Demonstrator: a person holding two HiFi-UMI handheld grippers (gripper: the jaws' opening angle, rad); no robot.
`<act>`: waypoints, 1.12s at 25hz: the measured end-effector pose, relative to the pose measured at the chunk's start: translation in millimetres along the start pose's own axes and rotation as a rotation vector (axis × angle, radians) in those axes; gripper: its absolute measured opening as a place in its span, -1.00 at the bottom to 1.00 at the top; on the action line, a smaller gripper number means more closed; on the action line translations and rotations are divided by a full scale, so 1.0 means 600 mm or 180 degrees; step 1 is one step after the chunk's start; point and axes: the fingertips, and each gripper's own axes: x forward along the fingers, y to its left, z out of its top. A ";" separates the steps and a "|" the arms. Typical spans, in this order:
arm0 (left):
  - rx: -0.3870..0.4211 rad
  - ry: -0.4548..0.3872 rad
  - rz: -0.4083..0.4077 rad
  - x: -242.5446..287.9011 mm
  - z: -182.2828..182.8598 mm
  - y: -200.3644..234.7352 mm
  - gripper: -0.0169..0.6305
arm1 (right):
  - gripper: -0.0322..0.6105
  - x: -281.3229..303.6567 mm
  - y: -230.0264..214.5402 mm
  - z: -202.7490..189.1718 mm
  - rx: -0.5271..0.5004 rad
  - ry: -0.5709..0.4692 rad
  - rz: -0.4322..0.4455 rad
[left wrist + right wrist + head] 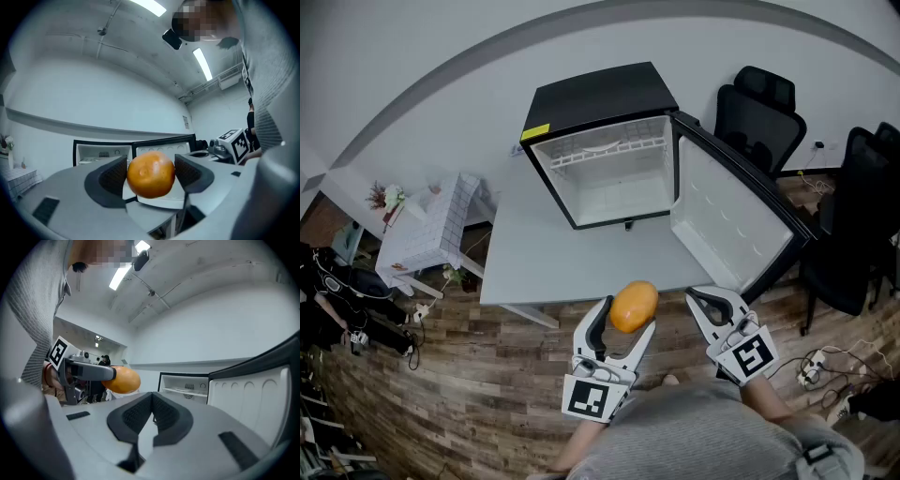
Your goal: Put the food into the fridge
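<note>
An orange fruit [634, 306] sits between the jaws of my left gripper [625, 316], which is shut on it and held in the air near the table's front edge. In the left gripper view the fruit [151, 175] fills the gap, pressed by both pads. My right gripper [711, 298] hovers just to the right, shut with nothing in it; its pads [140, 414] meet. The black mini fridge [609, 159] stands at the back of the grey table [544, 258], its door [731, 220] swung open to the right. Its white inside [185, 386] holds a wire shelf and no food.
Black office chairs [759, 117] stand behind and to the right of the open door. A small white brick-patterned stand [441, 230] sits left of the table. Cables and a power strip [811, 370] lie on the wooden floor at the right.
</note>
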 end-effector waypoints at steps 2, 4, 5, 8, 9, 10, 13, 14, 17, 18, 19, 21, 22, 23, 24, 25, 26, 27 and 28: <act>0.0019 -0.0013 -0.0015 0.003 0.002 -0.002 0.07 | -0.86 -0.001 0.000 0.000 -0.0008 -0.0002 0.0001; 0.0023 -0.0022 -0.0031 0.005 0.003 -0.004 0.07 | -0.86 -0.002 0.000 0.000 -0.0018 -0.0003 -0.0001; 0.0022 -0.0025 -0.0038 0.005 0.003 -0.006 0.07 | -0.86 -0.003 -0.001 -0.001 -0.0021 0.0001 -0.0004; 0.0031 -0.0028 -0.0052 0.007 0.004 -0.009 0.07 | -0.86 -0.005 -0.007 -0.003 -0.0030 0.0013 -0.0038; 0.0035 -0.0026 -0.0052 0.008 0.003 -0.010 0.07 | -0.86 -0.005 -0.008 -0.003 -0.0038 0.0009 -0.0046; 0.0037 -0.0024 -0.0053 0.008 0.003 -0.010 0.07 | -0.86 -0.005 -0.008 -0.003 -0.0045 0.0005 -0.0034; 0.0036 -0.0016 -0.0056 0.007 0.004 -0.012 0.07 | -0.86 -0.004 -0.004 -0.001 -0.0047 0.0003 0.0007; 0.0037 -0.0012 -0.0057 0.006 0.004 -0.013 0.07 | -0.86 -0.004 -0.003 -0.001 -0.0041 -0.0001 0.0010; 0.0052 0.0005 -0.0052 0.004 0.002 -0.012 0.07 | -0.86 -0.004 -0.001 -0.002 -0.0026 0.0002 0.0016; 0.0060 0.0007 -0.0050 0.004 0.002 -0.012 0.07 | -0.86 -0.004 0.000 -0.004 -0.0017 0.0006 0.0015; 0.0068 0.0007 -0.0051 0.004 0.002 -0.011 0.07 | -0.86 -0.004 -0.001 -0.005 -0.0005 0.0007 0.0011; 0.0075 0.0018 -0.0055 0.005 0.001 -0.011 0.07 | -0.86 -0.002 -0.001 -0.006 0.0023 0.0000 0.0026; 0.0074 0.0028 -0.0058 0.006 0.000 -0.012 0.07 | -0.86 -0.001 -0.001 -0.006 0.0027 -0.0009 0.0046; 0.0073 0.0035 -0.0060 0.006 0.000 -0.012 0.07 | -0.86 0.000 0.000 -0.006 0.0023 -0.0017 0.0061; 0.0075 0.0037 -0.0062 0.006 0.000 -0.012 0.07 | -0.86 0.001 0.000 -0.006 0.0014 -0.0016 0.0064; 0.0077 0.0036 -0.0065 0.007 0.000 -0.013 0.07 | -0.86 0.001 0.000 -0.007 0.0009 -0.0007 0.0062; 0.0080 0.0035 -0.0067 0.007 0.000 -0.013 0.07 | -0.86 0.002 0.001 -0.009 0.0011 0.0003 0.0063; 0.0082 0.0035 -0.0069 0.007 0.000 -0.013 0.07 | -0.86 0.002 0.001 -0.010 0.0021 0.0008 0.0064; 0.0083 0.0037 -0.0070 0.007 0.000 -0.014 0.07 | -0.86 0.002 0.000 -0.010 0.0036 0.0009 0.0053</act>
